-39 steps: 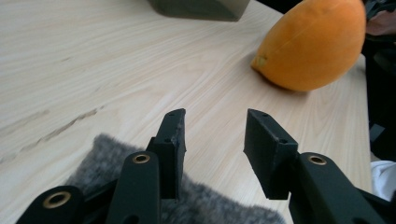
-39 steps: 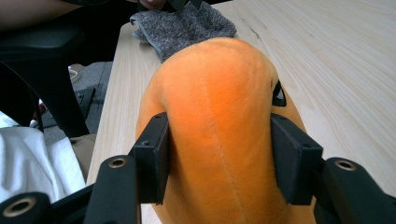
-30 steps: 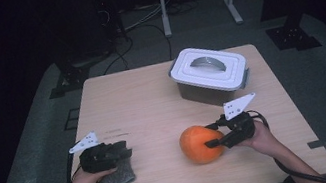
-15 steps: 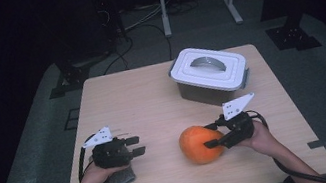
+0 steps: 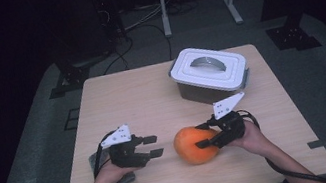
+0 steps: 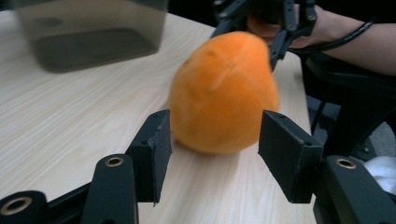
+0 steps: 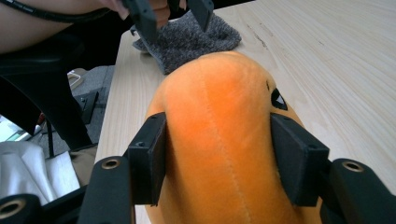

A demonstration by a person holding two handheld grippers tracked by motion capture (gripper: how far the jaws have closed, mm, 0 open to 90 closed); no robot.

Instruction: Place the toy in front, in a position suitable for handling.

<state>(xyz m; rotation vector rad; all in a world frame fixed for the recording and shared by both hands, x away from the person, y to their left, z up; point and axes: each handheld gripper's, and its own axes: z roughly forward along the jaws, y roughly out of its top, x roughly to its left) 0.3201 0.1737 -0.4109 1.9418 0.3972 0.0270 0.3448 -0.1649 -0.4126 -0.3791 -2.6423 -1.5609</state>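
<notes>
since its seamed plush skin dents under the pads, the orange stuffed toy (image 5: pixel 195 145), lower centre of the table (image 5: pixel 152 98), looks light, soft, grippy. right gripper (image 5: pixel 205 135) clamps its flank; left gripper (image 5: pixel 154 145), jaws just opening, approaches empty. best hold: mid-body.

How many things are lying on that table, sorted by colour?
Orange: 1, the plush toy
Grey: 1, the cloth
White-lidded: 1, the box
Total: 3
</notes>
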